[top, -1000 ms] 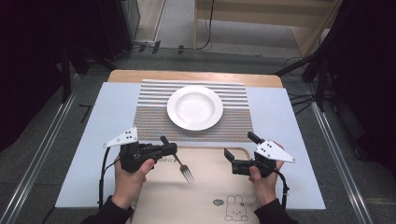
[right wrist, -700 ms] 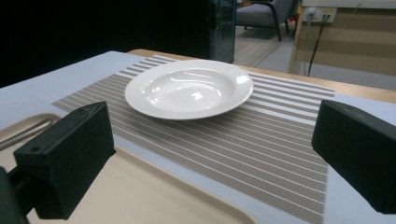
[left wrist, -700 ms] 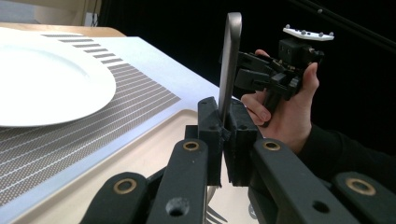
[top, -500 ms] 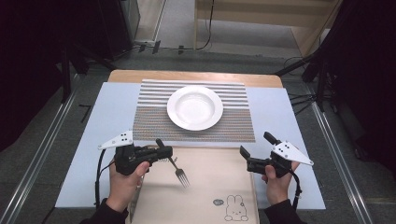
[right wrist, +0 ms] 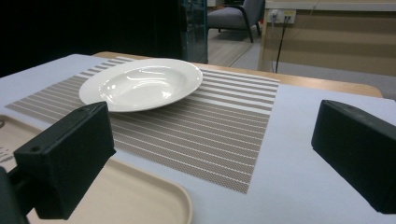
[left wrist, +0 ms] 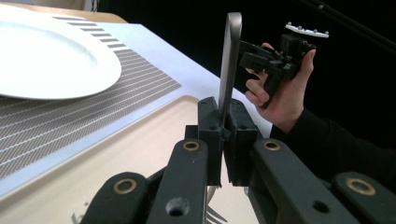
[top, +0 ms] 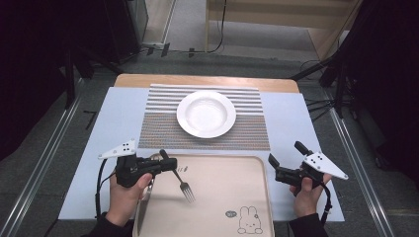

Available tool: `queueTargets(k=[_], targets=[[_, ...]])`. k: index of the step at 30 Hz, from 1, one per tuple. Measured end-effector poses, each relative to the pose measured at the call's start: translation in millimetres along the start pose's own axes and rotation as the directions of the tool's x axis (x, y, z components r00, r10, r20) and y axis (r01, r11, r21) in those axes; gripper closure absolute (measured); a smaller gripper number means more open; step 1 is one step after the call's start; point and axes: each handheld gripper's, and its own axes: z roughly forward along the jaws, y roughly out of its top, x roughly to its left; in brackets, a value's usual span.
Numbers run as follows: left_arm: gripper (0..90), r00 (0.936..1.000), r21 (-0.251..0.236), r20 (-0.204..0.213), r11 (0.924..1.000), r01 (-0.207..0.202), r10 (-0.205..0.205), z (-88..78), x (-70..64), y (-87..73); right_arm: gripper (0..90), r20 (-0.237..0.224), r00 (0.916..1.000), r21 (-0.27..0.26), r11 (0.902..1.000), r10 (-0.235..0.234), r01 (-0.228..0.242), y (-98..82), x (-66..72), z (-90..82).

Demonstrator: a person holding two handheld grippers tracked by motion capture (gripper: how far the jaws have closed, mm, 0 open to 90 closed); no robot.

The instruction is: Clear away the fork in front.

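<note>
Worktop (top: pixel 296 113) carries mat (top: pixel 163 128), plate (top: pixel 206 113), tray (top: pixel 222 197). Risk: fork (top: pixel 182 181) hangs tines-down over the tray's left part, pinched near mid-handle; a loosened pinch or a knock on the tray rim likely drops or twists it. Left tool (top: pixel 165 163) clamps the fork, forearm low, pointing right. Right tool (top: pixel 284 160) hovers off the tray's right edge, jaws spread, empty.

In the left gripper view, the fork's (left wrist: pixel 230 60) tines ran off the bottom edge, and the clamped stretch of its handle was hidden between the left gripper's (left wrist: pixel 223 135) pads. The plate's (left wrist: pixel 51 58) left part was cropped. In the high view, the tray's (top: pixel 212 168) near edge was cut off.
</note>
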Motion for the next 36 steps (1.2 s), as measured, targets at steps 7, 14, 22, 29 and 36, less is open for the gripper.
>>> queueTargets(k=[7, 14, 22, 29, 36], targets=[[86.0, 0.9998, 0.012, 0.007, 0.9997, 0.02, -0.02, -6.2, 3.8, -3.3, 0.0, 0.025, 0.9996, 0.002, 0.9999, 0.012, -0.012, -2.5, -9.2, -6.0], [86.0, 0.9985, 0.059, 0.024, 0.9971, 0.047, -0.049, -10.3, 7.4, -5.6, 0.0, 0.036, 0.9993, 0.006, 0.9999, 0.013, -0.014, -4.8, -13.5, -10.5], [86.0, 0.9939, 0.13, 0.065, 0.9883, 0.08, -0.089, -9.4, 13.2, -10.5, 0.0, 0.045, 0.9989, 0.011, 0.9998, 0.013, -0.014, -6.8, -16.8, -14.1], [86.0, 0.9909, 0.217, 0.063, 0.9707, 0.103, -0.119, 0.1, 14.8, -13.5, 0.0, 0.046, 0.9988, 0.01, 0.9998, 0.018, -0.019, -7.2, -17.4, -16.1], [85.9, 0.991, 0.233, 0.032, 0.9652, 0.119, -0.13, 3.0, 17.7, -15.3, 0.0, 0.052, 0.9985, 0.013, 0.9997, 0.019, -0.02, -8.1, -18.4, -17.6]])
